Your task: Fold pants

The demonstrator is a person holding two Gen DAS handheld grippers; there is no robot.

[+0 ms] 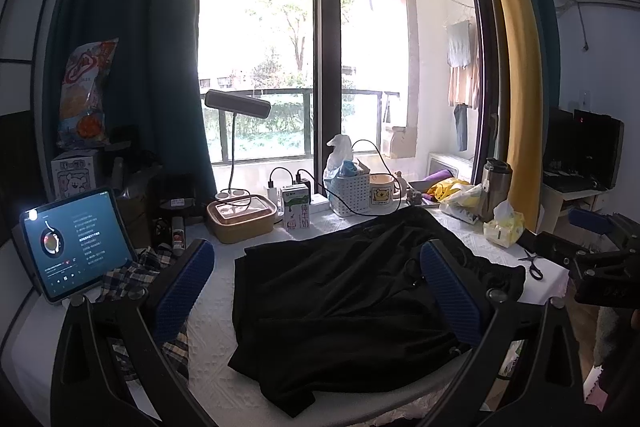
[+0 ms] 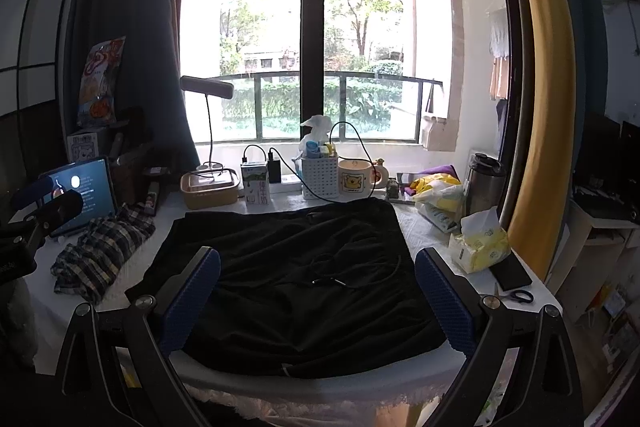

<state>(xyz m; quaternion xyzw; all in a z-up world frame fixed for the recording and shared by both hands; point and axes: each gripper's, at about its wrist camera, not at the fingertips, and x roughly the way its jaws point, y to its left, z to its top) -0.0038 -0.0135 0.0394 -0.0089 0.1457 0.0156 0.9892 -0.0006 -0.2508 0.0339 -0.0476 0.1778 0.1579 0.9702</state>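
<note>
Left wrist view: the left gripper (image 1: pixel 316 287) hangs spread wide over black pants (image 1: pixel 352 291) on a white surface (image 1: pixel 216 367).

From the right wrist, the right gripper (image 2: pixel 318 297) is likewise spread wide and holds nothing, poised above the near edge of the pants (image 2: pixel 288 267), which lie flat but wrinkled across the middle of the surface (image 2: pixel 132 271) with a drawstring (image 2: pixel 340 281) on top. A plaid cloth (image 2: pixel 100 255) lies crumpled to the left beside a lit tablet (image 2: pixel 86 189). To the right sit a tissue pack (image 2: pixel 478 245), a dark phone (image 2: pixel 512 275) and scissors (image 2: pixel 516 295). Behind the pants stand a milk carton (image 2: pixel 256 187), a white basket (image 2: pixel 320 177) and a mug (image 2: pixel 356 179) by the window.
</note>
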